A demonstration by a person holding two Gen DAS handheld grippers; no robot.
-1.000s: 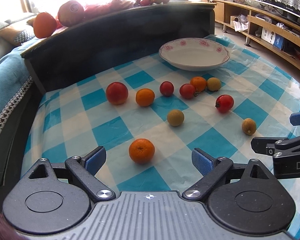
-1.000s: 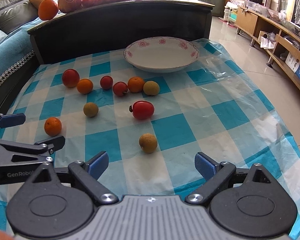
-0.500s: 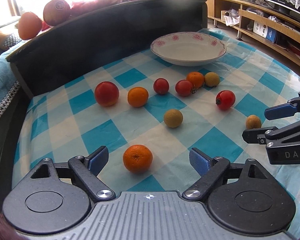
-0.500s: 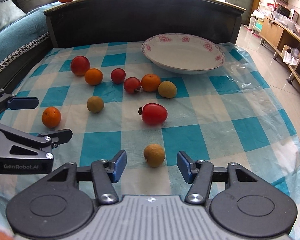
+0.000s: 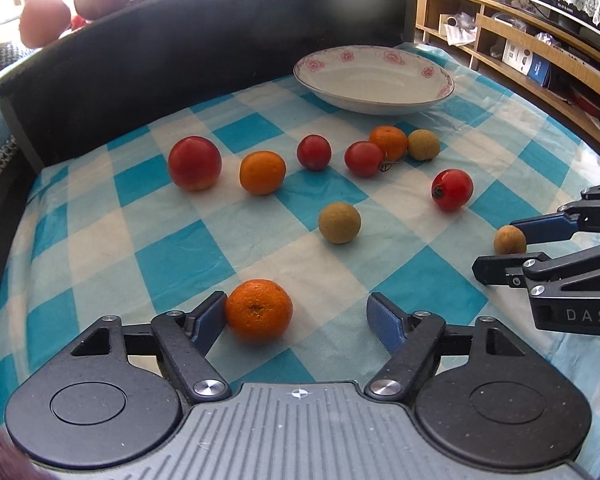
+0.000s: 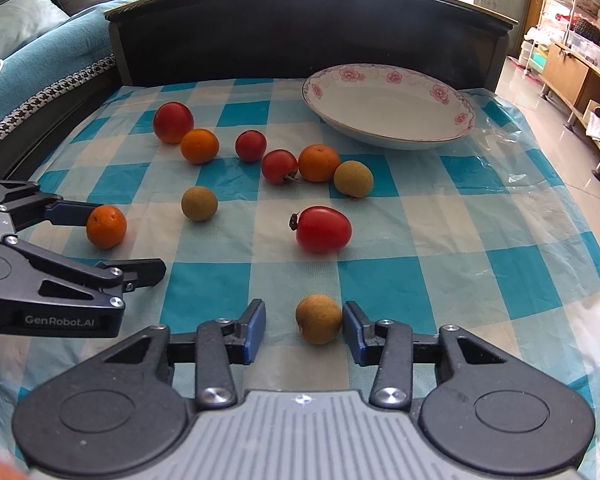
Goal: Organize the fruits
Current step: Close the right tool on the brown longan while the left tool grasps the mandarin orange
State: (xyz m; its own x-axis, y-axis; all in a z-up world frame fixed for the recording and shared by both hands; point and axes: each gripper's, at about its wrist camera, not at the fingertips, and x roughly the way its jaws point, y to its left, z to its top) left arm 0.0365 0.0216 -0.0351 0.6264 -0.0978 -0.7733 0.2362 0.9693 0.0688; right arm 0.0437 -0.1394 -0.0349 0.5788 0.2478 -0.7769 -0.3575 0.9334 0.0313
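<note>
**Fruit scattered on a checked desk, both tools set around a piece**

Across the desk lies a blue-and-white checked plastic cloth (image 5: 180, 256), wrinkled and glossy, with a dark curved headboard-like panel (image 5: 204, 52) rising behind it. Near the far edge of the cloth sits a shallow white ceramic dish with a pink flower rim (image 5: 374, 80), with nothing in it. Between the dish and the tools the fruit lies loose: a large red round tomato (image 5: 195, 163), a small orange mandarin (image 5: 262, 172), two small red tomatoes, another mandarin touching a tan longan, an oval red tomato with a dark stem end (image 6: 322, 229), and a lone tan round longan (image 5: 339, 223).

The left tool (image 5: 298, 320) stands wide, its blue pads either side of a bright orange dimpled mandarin (image 5: 259, 311); the left pad is just beside or touching the fruit, the right pad well apart from it. The right tool (image 6: 304, 330) is narrower, around a small brownish longan (image 6: 318, 319), whose skin touches or nearly touches the right pad, with a gap on the left.

The left wrist view alone shows wooden shelving (image 5: 540, 40) with boxes along the right wall. The right wrist view alone shows a teal sofa with a grey cushion (image 6: 20, 28) at left and a shiny tiled floor (image 6: 548, 120) at right.
</note>
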